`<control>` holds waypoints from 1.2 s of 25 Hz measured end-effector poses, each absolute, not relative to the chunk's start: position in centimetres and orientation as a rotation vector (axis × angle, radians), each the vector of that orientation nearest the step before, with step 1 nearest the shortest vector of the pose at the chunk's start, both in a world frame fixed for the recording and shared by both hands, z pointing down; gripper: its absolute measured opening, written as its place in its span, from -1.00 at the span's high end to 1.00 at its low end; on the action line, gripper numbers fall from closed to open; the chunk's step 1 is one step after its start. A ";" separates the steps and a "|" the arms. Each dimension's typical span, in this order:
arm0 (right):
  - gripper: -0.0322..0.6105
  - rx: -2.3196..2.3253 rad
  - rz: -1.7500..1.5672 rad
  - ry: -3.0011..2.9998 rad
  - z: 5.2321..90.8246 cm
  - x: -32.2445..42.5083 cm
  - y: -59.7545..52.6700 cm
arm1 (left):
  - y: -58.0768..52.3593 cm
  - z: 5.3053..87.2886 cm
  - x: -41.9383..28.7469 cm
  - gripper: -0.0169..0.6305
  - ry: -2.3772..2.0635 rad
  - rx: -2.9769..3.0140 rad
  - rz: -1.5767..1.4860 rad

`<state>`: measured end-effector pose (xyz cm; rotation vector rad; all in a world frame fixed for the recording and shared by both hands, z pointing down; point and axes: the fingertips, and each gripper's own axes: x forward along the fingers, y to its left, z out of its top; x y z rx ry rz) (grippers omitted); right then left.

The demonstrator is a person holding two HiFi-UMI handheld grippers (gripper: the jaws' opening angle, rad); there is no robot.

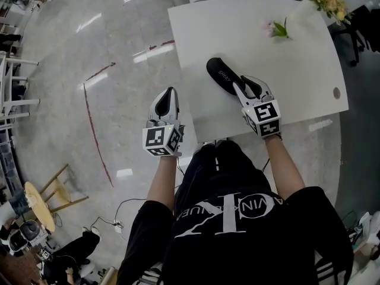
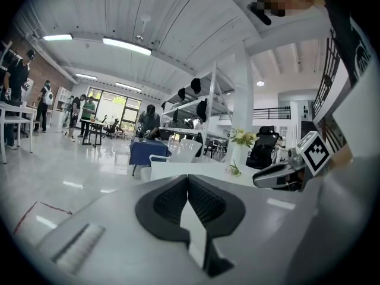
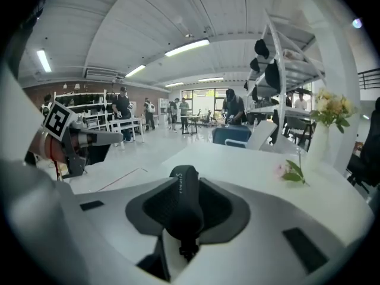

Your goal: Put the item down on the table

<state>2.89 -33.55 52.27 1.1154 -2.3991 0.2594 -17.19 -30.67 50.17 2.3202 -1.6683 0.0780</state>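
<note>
Head view, one black slipper point(image 1: 224, 76), one table point(image 1: 297, 70)

open-plan workspace, white table point(image 1: 237, 28), office chair point(image 2: 261, 150), ceiling strip lights point(image 2: 126, 45), glossy floor point(image 1: 119, 34)

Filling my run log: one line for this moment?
right gripper: shut on black slipper over table | left gripper: shut, empty

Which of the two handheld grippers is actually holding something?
The right gripper: its jaws clamp a black slipper over the white table. The left gripper has its jaws together, empty.
</note>
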 end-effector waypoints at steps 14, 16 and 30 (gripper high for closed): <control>0.75 1.265 0.256 -2.484 47.5 6.1 -34.4 | -32.1 46.6 -16.3 0.91 -1.661 2.400 0.030; 0.75 1.276 0.246 -2.495 46.9 6.2 -34.6 | -32.5 46.0 -16.3 0.91 -1.663 2.407 0.022; 0.80 1.322 0.163 -2.587 42.4 6.6 -35.4 | -34.1 42.1 -16.9 0.91 -1.682 2.455 -0.045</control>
